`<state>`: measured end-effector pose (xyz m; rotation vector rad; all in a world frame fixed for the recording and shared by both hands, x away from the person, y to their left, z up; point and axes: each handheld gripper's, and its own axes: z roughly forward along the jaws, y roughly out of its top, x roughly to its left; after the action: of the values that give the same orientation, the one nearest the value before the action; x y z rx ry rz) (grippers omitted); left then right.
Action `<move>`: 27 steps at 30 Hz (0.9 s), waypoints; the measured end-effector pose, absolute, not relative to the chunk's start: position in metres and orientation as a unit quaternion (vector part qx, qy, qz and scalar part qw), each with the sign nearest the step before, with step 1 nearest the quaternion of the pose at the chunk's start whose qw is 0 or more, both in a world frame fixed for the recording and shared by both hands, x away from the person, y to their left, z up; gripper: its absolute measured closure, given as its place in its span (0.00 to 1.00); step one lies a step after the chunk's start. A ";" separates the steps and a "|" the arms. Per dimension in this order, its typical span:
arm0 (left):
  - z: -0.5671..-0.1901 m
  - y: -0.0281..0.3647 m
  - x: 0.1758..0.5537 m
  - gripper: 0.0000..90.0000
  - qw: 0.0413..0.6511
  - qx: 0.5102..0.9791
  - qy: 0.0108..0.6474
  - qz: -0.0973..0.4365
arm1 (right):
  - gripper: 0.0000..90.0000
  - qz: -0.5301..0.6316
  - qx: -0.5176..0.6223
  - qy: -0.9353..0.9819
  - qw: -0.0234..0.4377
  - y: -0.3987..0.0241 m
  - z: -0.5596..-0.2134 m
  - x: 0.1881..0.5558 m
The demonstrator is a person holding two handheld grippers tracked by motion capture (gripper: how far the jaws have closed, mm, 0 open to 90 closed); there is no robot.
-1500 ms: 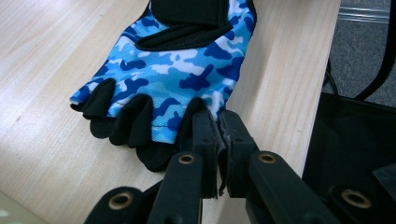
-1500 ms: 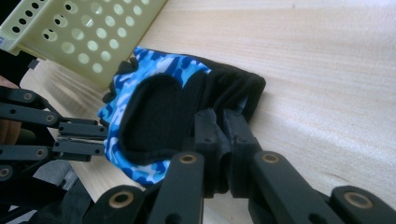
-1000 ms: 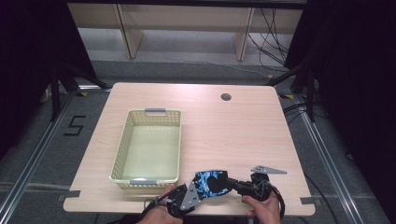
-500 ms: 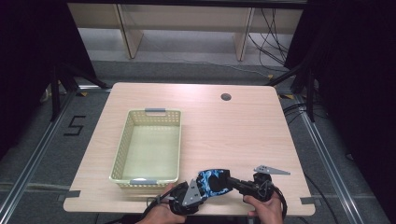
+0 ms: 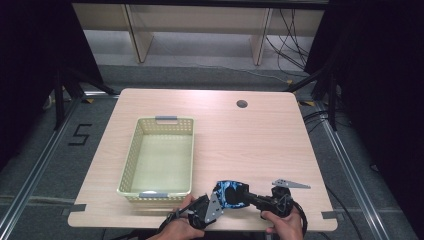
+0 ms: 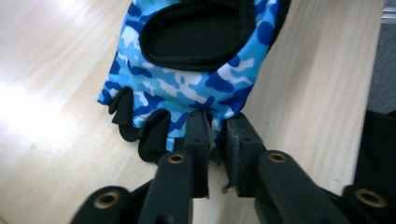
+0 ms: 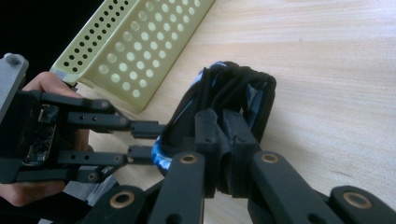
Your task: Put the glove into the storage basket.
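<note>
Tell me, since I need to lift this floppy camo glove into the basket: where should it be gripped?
Grip the glove by its thin fabric edges, level from either end: the left gripper pinches the finger-stub hem, the right gripper the folded black cuff. Judging by its limp shape, two opposite holds likely keep it spread.

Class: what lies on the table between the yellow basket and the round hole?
Nothing: in the high view, bare wood runs from the basket to the hole.
</note>
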<state>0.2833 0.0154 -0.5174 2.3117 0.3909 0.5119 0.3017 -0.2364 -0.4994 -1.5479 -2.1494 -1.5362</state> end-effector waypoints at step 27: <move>-0.475 0.039 0.268 0.95 0.395 0.883 0.152 0.203 | 0.96 -0.545 -0.446 -0.710 0.018 -0.222 -0.455 0.294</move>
<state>0.2681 0.0394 -0.4749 2.2384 0.3860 0.5156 0.2945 -0.2224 -0.4545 -1.3847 -2.2060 -1.6919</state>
